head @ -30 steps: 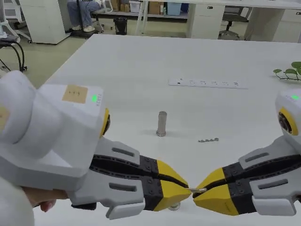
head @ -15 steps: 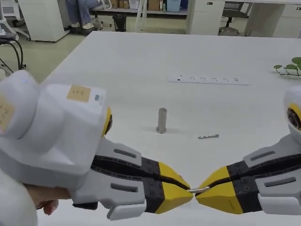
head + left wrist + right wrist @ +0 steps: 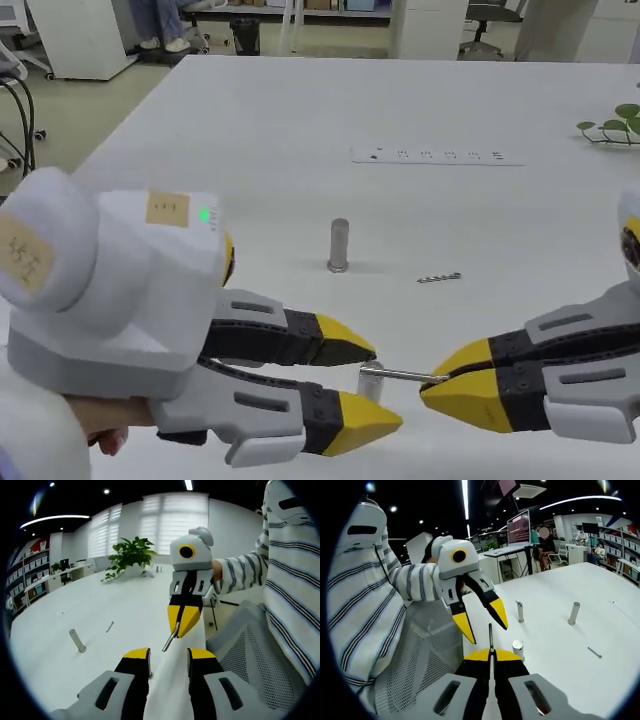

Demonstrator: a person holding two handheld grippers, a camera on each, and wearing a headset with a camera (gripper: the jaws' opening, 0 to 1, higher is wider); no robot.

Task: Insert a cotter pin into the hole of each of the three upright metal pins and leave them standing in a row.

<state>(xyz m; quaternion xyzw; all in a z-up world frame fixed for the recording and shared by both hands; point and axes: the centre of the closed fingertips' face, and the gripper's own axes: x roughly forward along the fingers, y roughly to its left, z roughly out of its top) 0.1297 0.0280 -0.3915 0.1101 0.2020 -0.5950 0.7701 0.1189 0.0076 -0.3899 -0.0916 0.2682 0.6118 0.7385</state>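
My right tool (image 3: 432, 385) is clamped shut on one end of a cotter pin (image 3: 398, 375). The cotter pin sticks out level from the tips toward the near metal pin (image 3: 371, 387). Its free end is right at that pin's top, but I cannot tell whether it has entered the hole. My left tool (image 3: 384, 387) is spread open with one jaw on each side of the near metal pin, and I cannot make out any contact. I judge the cotter pin to be light, thin wire that is stiff along its length. It would probably bend or swivel between the pads if pushed off-axis, so I would hold it close behind the head and drive it straight. The near metal pin looks like a smooth, rigid steel post on a small flared foot. It is likely slippery and easy to tip, so I would take it low on the shaft, below the hole, with the hole turned clear of the jaws. A second metal pin (image 3: 338, 245) stands well beyond the near metal pin on the white surface (image 3: 250, 150). A spare cotter pin (image 3: 440, 278) lies flat beyond the near metal pin and to its right. In the right gripper view a third metal pin (image 3: 520, 611) stands just beyond the near one, and I cannot tell whether it is already fitted.
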